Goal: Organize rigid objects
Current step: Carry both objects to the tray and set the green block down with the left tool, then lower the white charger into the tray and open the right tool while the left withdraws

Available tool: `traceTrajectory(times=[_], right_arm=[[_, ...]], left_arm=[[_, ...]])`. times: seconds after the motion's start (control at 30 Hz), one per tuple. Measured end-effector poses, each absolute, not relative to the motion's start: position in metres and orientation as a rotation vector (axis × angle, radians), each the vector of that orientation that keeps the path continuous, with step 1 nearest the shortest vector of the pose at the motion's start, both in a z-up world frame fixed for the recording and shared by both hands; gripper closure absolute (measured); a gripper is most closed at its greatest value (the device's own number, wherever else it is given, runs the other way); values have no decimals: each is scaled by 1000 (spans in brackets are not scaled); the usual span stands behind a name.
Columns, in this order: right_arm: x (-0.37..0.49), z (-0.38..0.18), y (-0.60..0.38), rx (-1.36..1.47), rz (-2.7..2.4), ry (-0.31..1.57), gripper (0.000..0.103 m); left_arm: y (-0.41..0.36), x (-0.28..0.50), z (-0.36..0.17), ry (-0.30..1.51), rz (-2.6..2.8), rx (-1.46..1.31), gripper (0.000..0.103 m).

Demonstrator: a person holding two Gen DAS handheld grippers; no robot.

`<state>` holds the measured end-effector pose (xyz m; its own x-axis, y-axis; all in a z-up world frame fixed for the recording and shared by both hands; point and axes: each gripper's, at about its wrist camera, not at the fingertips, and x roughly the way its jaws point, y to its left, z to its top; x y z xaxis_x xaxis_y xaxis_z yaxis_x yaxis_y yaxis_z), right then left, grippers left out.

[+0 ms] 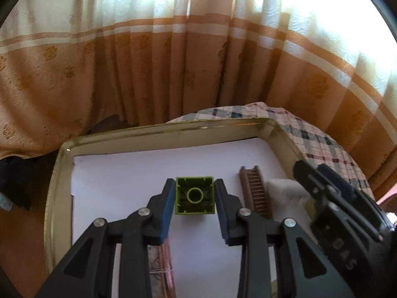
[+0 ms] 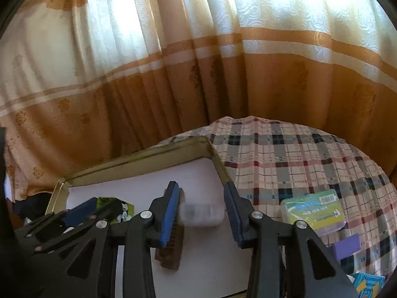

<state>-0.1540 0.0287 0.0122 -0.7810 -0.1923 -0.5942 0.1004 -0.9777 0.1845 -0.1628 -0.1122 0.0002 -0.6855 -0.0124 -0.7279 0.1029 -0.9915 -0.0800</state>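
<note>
Left hand-held gripper [image 1: 194,200]: gripping the green block [image 1: 195,195] over the tray [image 1: 158,137].
Right hand-held gripper [image 2: 201,208]: hanging open around a white container [image 2: 202,214].
Brush [image 1: 256,191]: lying near the tray's right edge.

Left wrist camera sits low behind the left tool [image 1: 194,198], looking forward and slightly down along its fingers into the tray [image 1: 173,134], close in, with the curtain [image 1: 148,62] filling the upper half. Right wrist camera rides behind the right tool [image 2: 202,208], facing the same way from further right, taking in the tray's right corner [image 2: 208,141] and the checked cloth [image 2: 297,154] beside it. Both views share the tray's white floor, the brown brush [image 1: 255,191] [image 2: 173,243], the green block [image 1: 194,196] [image 2: 104,202], and the curtain. Each camera catches the other tool at its edge.
</note>
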Motion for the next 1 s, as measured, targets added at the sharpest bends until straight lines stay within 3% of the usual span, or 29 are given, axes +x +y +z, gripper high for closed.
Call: traceTrajectory(times=[0.07,0.1,0.17,0.2,0.23,0.67,1.0], right_arm=[[-151,15,28,942,-2820,-208,53],[-148,17,29,922,-2828,-209,51],[-138,24,34,853,-2865,-237,34],[-133,27,36,824,-2880,-250,31],[-125,30,40,775,-2906,-266,28],[-45,35,64,569,-3091,-191,24],[-7,24,81,590,-3168,-134,24]], left_arm=[[-114,-162,0,167,-2788,1214,38],[-116,-161,0,170,-2778,1205,31],[-119,-157,3,192,-2777,1171,17],[-120,-154,5,206,-2779,1152,12],[-120,-152,8,218,-2781,1137,0],[-105,-98,7,208,-2840,1002,1],[-82,-66,-1,118,-2861,878,1]])
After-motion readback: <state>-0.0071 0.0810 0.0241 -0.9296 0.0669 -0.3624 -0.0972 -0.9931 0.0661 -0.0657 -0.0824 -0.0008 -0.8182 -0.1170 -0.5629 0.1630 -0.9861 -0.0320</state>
